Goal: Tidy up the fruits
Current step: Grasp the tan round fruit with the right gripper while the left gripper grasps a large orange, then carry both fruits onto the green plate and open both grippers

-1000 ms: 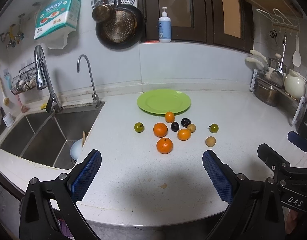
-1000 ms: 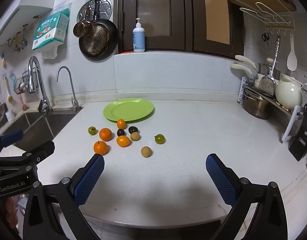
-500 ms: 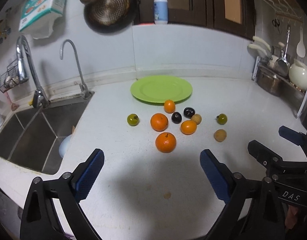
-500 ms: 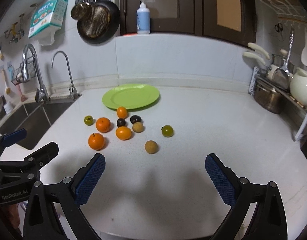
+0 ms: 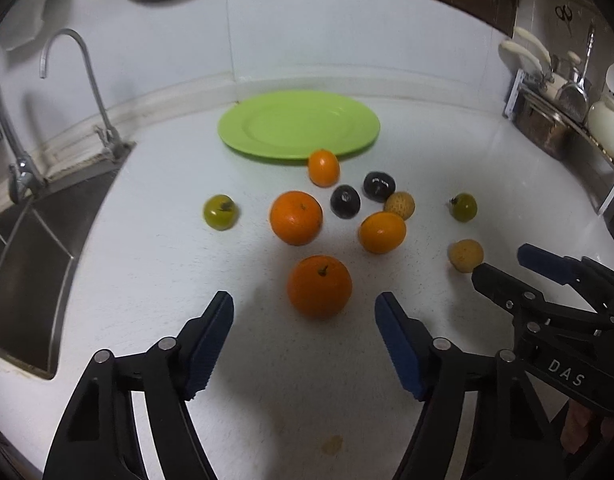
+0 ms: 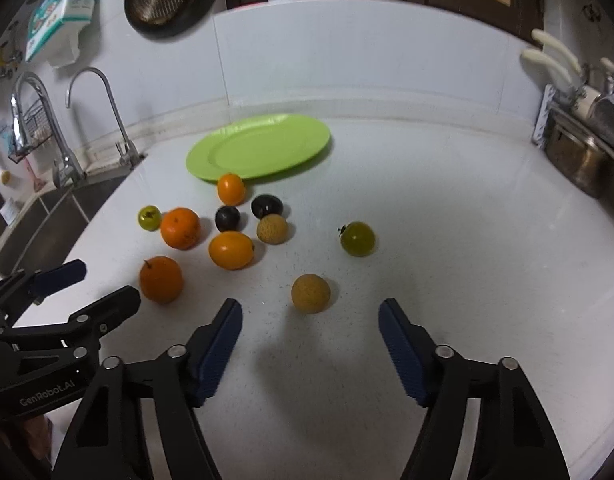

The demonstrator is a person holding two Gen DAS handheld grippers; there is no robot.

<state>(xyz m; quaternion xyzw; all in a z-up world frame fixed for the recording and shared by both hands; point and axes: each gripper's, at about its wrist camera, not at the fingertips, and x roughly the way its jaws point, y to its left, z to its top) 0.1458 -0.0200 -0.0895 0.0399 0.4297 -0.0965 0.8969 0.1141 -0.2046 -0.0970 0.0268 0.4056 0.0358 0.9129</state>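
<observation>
The left gripper [image 5: 303, 322] hovers wide open just short of the nearest orange [image 5: 319, 286]. The right gripper [image 6: 310, 330] gapes empty before a tan fruit [image 6: 311, 293] on the counter [image 6: 467, 240].

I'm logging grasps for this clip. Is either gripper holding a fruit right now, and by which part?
Nothing is held. The left gripper and right gripper are both open, with no fruit between the pads.

"DAS" is printed on the right claw [image 5: 543, 270], and "GenRobot.AI" on the left claw [image 6: 87, 284].
</observation>
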